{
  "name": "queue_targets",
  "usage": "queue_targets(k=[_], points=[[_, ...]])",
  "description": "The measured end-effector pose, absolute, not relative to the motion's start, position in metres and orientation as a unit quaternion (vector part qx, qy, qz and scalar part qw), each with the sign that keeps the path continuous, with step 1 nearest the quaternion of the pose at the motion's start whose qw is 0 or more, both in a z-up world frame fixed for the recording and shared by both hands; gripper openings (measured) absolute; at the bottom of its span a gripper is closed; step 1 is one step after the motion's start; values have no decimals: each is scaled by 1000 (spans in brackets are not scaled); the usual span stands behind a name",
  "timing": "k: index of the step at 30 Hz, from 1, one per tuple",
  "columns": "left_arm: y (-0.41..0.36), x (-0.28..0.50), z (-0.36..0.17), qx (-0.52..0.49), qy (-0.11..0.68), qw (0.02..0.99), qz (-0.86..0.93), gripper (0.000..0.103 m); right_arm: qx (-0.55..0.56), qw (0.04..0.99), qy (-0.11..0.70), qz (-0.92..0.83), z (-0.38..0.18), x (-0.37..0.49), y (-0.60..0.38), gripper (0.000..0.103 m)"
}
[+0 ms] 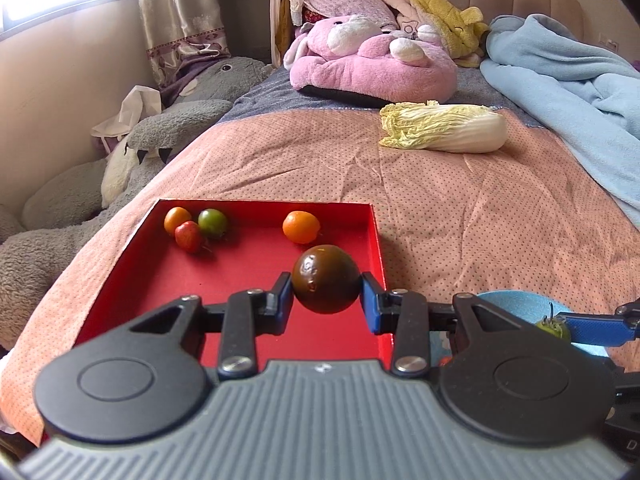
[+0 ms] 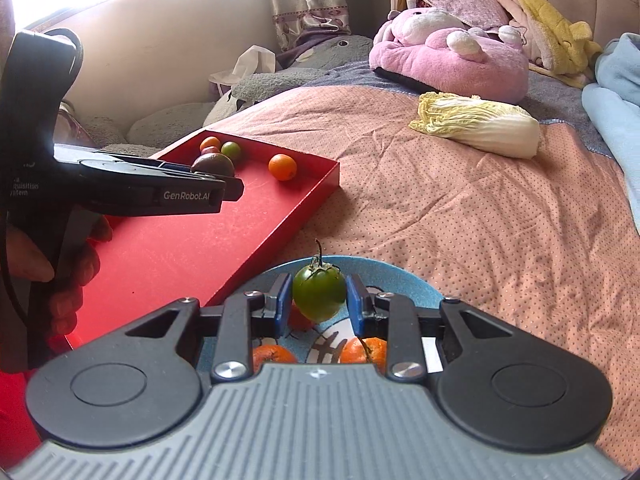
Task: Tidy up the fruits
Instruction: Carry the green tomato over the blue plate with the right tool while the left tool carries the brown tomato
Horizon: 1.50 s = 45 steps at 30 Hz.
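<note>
My left gripper point(image 1: 326, 298) is shut on a dark brown round fruit point(image 1: 325, 278) and holds it over the red tray point(image 1: 132, 280). In the tray lie an orange fruit point(image 1: 301, 227), a green one point(image 1: 213, 222), a red one point(image 1: 188, 236) and a small orange one point(image 1: 177, 219). My right gripper point(image 2: 318, 304) is shut on a green tomato point(image 2: 319, 292) with a stem, just above the blue plate point(image 2: 404, 280), which holds two oranges point(image 2: 274, 354) and a red fruit. The left gripper shows in the right wrist view point(image 2: 224, 184) over the tray point(image 2: 180, 248).
A napa cabbage point(image 1: 444, 128) lies on the pink dotted bedspread point(image 1: 480, 220) further back. A pink plush point(image 1: 372, 60), a blue blanket point(image 1: 568, 80) and a grey plush point(image 1: 160, 128) border the bed. The blue plate sits right of the tray.
</note>
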<state>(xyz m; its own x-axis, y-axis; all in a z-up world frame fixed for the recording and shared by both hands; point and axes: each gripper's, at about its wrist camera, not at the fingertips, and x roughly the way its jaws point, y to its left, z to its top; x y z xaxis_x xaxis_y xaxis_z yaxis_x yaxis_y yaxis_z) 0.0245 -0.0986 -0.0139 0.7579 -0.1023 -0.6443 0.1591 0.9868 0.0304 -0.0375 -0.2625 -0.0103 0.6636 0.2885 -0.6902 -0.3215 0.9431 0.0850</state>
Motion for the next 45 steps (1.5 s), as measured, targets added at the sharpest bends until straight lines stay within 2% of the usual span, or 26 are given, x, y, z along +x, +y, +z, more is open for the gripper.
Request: queue_targets(k=[21, 45], points=[[-150, -10, -23, 92, 328, 924, -174, 39, -16, 907, 396, 142, -26, -63, -297, 34], [-154, 0, -30, 66, 350, 915, -190, 39, -32, 903, 401, 154, -22, -73, -292, 34]])
